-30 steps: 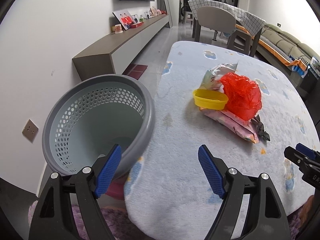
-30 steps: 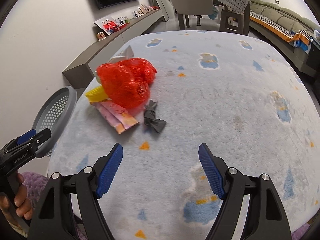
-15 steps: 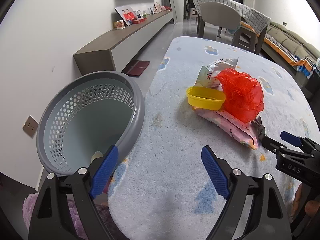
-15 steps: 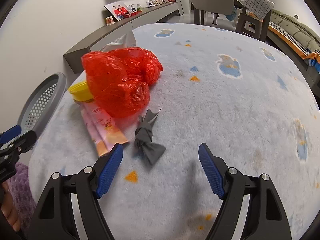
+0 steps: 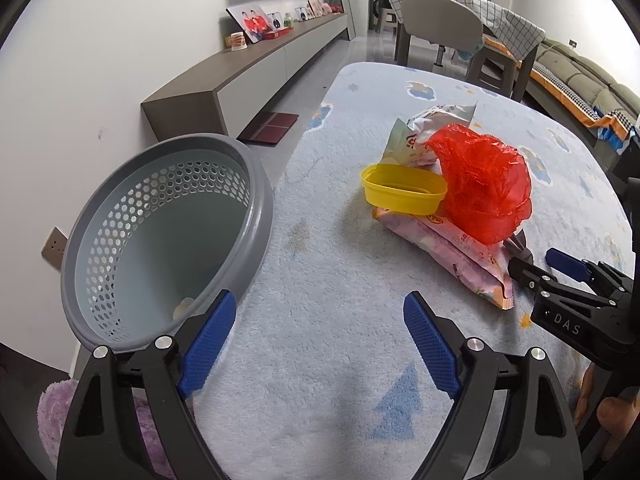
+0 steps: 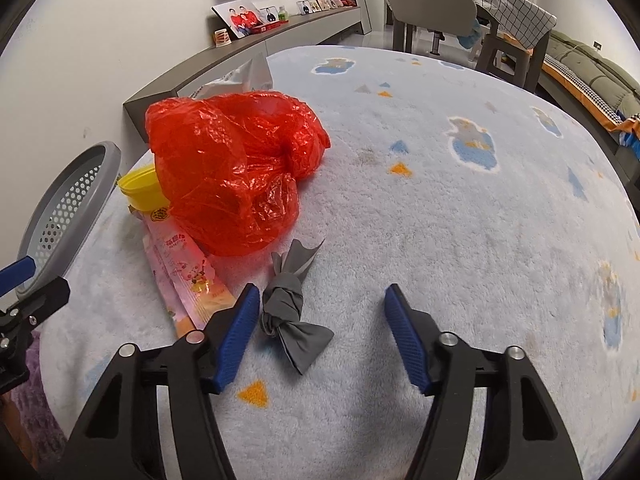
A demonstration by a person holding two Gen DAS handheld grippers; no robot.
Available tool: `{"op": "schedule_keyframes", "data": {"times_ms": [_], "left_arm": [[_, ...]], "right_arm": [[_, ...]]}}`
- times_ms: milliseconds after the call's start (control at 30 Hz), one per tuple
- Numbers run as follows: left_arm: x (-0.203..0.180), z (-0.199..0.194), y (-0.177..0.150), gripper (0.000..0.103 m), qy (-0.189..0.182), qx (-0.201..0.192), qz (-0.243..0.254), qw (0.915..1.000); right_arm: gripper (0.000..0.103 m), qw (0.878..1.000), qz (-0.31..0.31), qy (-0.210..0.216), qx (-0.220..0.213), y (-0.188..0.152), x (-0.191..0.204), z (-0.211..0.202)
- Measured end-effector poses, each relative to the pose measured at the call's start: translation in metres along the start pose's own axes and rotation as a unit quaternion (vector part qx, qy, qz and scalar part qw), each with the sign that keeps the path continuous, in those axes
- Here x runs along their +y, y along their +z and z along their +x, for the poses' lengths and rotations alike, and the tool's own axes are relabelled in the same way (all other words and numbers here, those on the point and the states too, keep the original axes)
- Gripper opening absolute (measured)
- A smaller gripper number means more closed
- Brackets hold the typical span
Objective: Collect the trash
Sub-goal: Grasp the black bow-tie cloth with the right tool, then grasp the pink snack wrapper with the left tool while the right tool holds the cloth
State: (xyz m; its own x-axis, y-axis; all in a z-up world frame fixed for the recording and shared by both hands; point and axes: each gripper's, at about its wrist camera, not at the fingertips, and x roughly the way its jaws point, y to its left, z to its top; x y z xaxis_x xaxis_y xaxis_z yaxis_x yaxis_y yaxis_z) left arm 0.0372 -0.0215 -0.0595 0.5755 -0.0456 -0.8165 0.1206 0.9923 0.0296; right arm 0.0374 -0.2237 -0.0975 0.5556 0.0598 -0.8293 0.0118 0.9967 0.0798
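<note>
Trash lies in a heap on the blue fleece-covered table [image 6: 460, 248]: a crumpled red plastic bag [image 6: 236, 176], a yellow plastic lid [image 5: 402, 192], a pink snack wrapper [image 6: 188, 276] and a knotted grey wrapper [image 6: 290, 312]. My right gripper [image 6: 322, 332] hovers low over the grey wrapper, which lies between its jaws by the left pad; the jaws are closing and do not press it. My left gripper [image 5: 320, 344] stands open over the table edge beside the grey perforated bin [image 5: 160, 236], holding nothing.
A white wrapper [image 5: 432, 120] lies behind the red bag. The bin holds a small pale scrap [image 5: 184, 306]. A low wall shelf [image 5: 248, 68] with photos runs behind; a chair [image 5: 440, 28] and sofa [image 5: 580, 80] stand beyond the table. A purple fuzzy thing [image 5: 56, 404] sits below.
My right gripper moved forward and down to the grey wrapper, and its jaws narrowed. My left gripper crept slightly toward the table beside the bin, jaws a little wider.
</note>
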Motion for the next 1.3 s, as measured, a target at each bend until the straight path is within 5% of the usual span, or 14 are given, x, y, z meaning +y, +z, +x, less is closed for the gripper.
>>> {"op": "schedule_keyframes", "data": {"times_ms": [133,233,1000,1300], "left_arm": [[-0.005,-0.001,0.002,0.084,0.0,0.0,0.003,1.0],[-0.011,-0.002,0.003,0.086,-0.001,-0.002,0.005,1.0],[-0.083,0.022,0.014,0.086,-0.039,0.009,0.016,0.9991],[-0.105,0.051,0.021,0.086,-0.015,0.021,0.016,0.9996]], "right_arm": [[0.027,1.0,-0.008,0.016,0.001,0.001,0.004,-0.002],[0.019,1.0,-0.013,0.024,0.0,0.0,0.007,-0.003],[0.018,0.995,0.073,0.06,-0.042,-0.008,-0.048,-0.051],[0.018,0.993,0.089,0.065,-0.041,-0.009,-0.062,-0.052]]}}
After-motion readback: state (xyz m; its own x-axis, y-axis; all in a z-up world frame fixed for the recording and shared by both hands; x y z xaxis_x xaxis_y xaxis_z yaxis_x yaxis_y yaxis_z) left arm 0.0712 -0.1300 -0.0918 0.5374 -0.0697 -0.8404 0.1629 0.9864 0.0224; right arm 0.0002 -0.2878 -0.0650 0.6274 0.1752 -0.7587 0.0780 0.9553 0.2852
